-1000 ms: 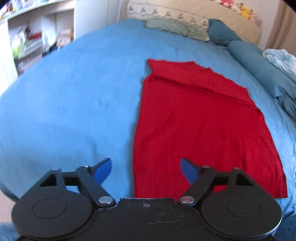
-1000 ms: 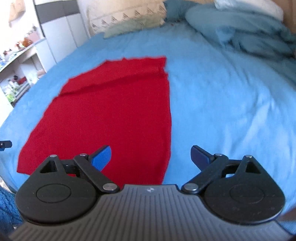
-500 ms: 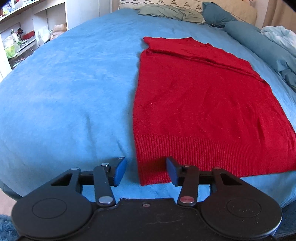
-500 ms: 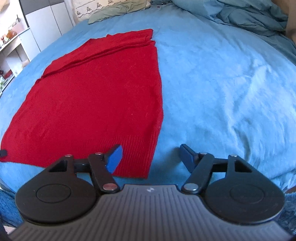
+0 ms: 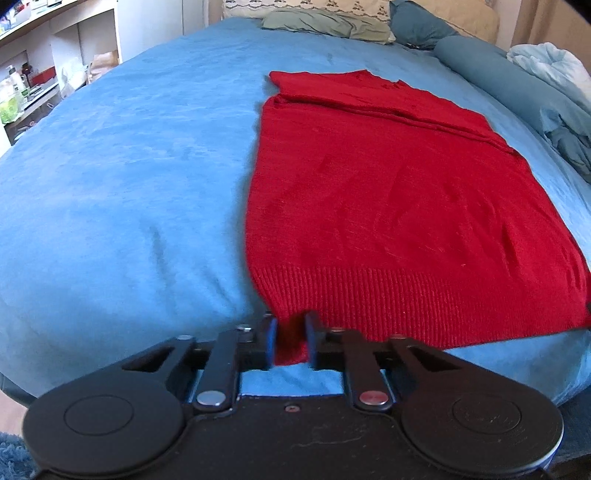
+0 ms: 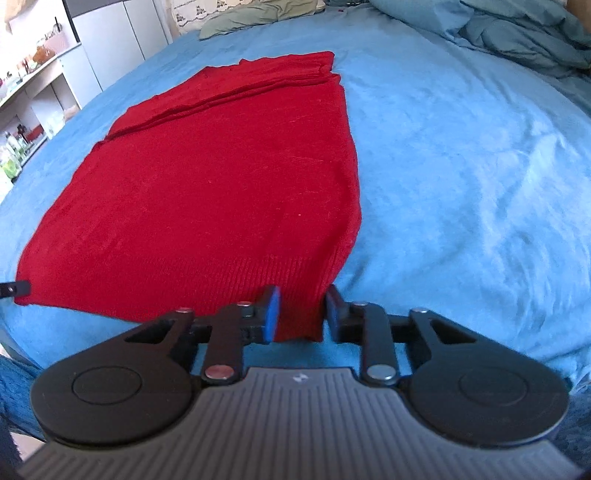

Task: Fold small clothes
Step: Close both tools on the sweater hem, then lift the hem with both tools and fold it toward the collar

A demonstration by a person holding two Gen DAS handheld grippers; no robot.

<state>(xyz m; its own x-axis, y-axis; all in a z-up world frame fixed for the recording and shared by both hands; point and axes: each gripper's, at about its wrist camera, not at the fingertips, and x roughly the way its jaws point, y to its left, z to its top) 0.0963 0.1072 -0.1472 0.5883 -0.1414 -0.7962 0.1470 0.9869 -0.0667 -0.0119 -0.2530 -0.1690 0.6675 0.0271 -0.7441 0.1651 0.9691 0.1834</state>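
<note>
A home bedroom: a bed (image 5: pixel 129 184) with pillows (image 5: pixel 325 26), a crumpled duvet (image 6: pixel 517 33), cluttered shelves (image 5: pixel 29 81).

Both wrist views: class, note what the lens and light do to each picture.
Left wrist view: fisheye bulges the blue bed; the red sweater is sharp, the shelves washed out. Right wrist view: same bulge, soft blur, bright cabinet.

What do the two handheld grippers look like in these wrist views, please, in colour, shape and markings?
The left gripper has a smooth black body, two round black discs, black linkage arms with silver pivot pins and a small screw at centre. Its fingers carry blue pads. The right gripper has the same black discs, linkages and blue-padded fingers, but a ribbed grey body with a small white mark. No cables or sleeves show.
</note>
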